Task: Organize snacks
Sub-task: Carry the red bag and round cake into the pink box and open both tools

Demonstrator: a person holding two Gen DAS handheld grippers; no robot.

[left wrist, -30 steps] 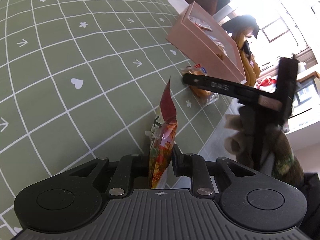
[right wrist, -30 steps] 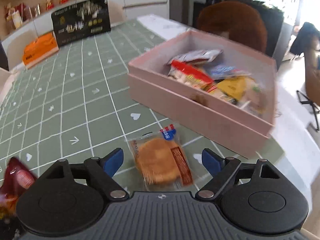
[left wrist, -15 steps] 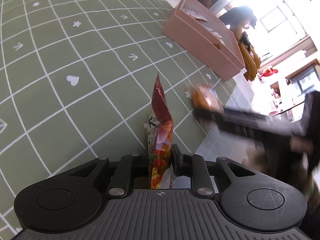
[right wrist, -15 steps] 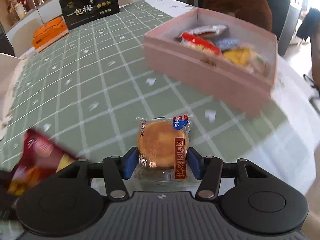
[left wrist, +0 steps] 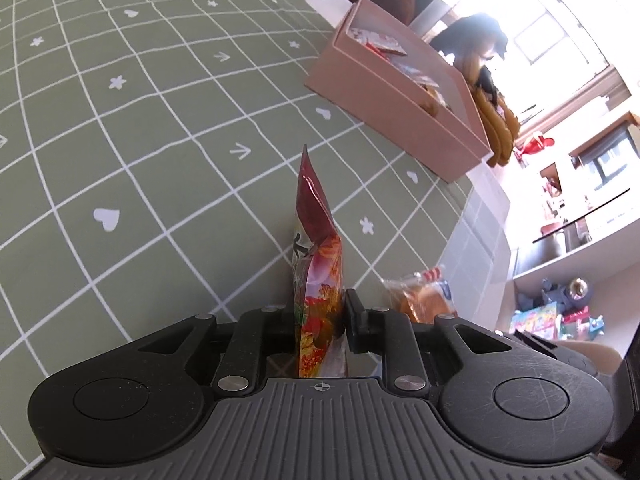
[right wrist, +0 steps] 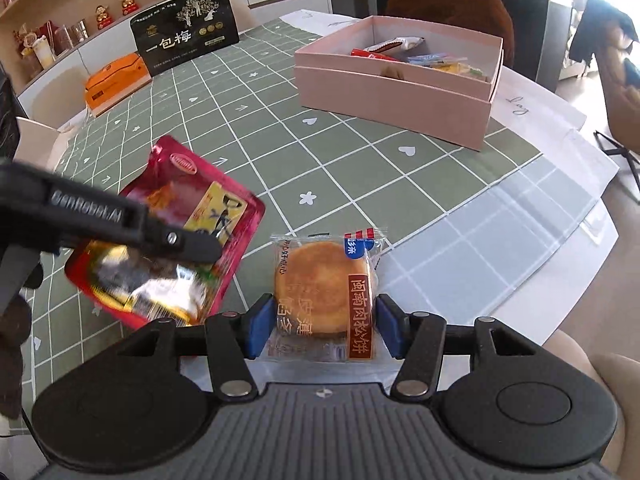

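My left gripper (left wrist: pixel 318 320) is shut on a red snack pouch (left wrist: pixel 316 256), held edge-on above the green checked tablecloth (left wrist: pixel 140 140). The pouch (right wrist: pixel 172 236) and the left gripper (right wrist: pixel 192 246) also show in the right wrist view. My right gripper (right wrist: pixel 322 330) is shut on a wrapped round pastry (right wrist: pixel 324 292), lifted above the table's near edge; the pastry (left wrist: pixel 420 296) shows at the right in the left wrist view. A pink open box (right wrist: pixel 400 92) with several snacks stands farther back; it shows at upper right in the left wrist view (left wrist: pixel 400 116).
A black gift box (right wrist: pixel 186 42) and an orange box (right wrist: pixel 114 84) stand at the table's far side. A white paper sheet (right wrist: pixel 552 120) lies right of the pink box. A brown chair back (right wrist: pixel 452 4) is behind the box. Shelves line the wall.
My right gripper closed on the pastry and lifted it back from the table. My left gripper, still holding the pouch, has come closer beside it.
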